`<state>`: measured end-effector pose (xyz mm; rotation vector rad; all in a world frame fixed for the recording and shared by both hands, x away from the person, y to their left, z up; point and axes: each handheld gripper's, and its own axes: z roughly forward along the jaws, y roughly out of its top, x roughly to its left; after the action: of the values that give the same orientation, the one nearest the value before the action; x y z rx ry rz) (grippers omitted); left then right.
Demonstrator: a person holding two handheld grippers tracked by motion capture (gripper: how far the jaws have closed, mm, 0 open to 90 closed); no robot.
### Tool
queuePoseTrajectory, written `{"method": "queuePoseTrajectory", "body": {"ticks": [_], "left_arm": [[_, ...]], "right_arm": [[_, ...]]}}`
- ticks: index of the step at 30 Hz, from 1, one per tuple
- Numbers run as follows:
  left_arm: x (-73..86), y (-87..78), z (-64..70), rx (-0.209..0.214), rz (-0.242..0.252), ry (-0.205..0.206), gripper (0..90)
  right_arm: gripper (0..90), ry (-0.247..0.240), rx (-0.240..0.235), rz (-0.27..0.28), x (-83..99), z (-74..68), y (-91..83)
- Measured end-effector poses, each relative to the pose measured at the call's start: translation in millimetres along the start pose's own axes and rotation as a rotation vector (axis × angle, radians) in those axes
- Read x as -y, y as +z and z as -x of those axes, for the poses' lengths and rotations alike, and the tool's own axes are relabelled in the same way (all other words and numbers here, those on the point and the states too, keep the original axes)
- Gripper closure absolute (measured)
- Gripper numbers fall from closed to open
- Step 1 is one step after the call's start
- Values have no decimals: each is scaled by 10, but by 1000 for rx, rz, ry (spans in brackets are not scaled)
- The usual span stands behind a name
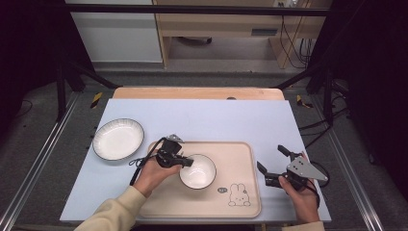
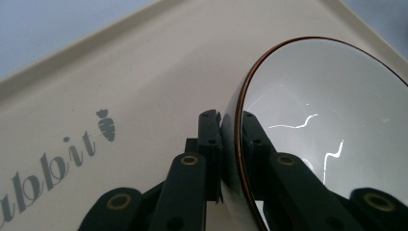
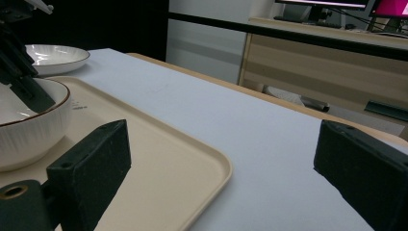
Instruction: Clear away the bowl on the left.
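A white bowl (image 1: pixel 198 172) with a dark rim sits on the beige tray (image 1: pixel 240 154) near its middle. My left gripper (image 1: pixel 186 162) is shut on the bowl's left rim, one jaw inside and one outside; the left gripper view shows the rim (image 2: pixel 239 130) pinched between the black fingers (image 2: pixel 210 139). My right gripper (image 1: pixel 273 160) stands open over the blue mat just right of the tray, nothing between its jaws. In the right gripper view the bowl (image 3: pixel 29 130) is at the left on the tray (image 3: pixel 192 163).
A white plate (image 1: pixel 118 139) with a dark rim lies on the blue mat (image 1: pixel 202 115) left of the tray. A rabbit drawing (image 1: pixel 239 195) marks the tray's near right corner. Black frame posts stand at both sides of the table.
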<state>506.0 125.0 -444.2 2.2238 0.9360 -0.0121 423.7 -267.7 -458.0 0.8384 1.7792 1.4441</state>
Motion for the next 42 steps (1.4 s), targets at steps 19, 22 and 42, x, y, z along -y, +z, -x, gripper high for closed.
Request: {"method": "queuePoseTrajectory", "body": {"ticks": [19, 22, 42], "left_arm": [[64, -92, 146, -64, 177, 117, 318], [72, -140, 152, -80, 217, 136, 238], [457, -600, -72, -80, 419, 163, 88]], "right_arm": [[58, 0, 0, -4, 5, -5, 6], [58, 0, 0, -5, 6, -7, 7], [56, 5, 5, -6, 6, -15, 6]]}}
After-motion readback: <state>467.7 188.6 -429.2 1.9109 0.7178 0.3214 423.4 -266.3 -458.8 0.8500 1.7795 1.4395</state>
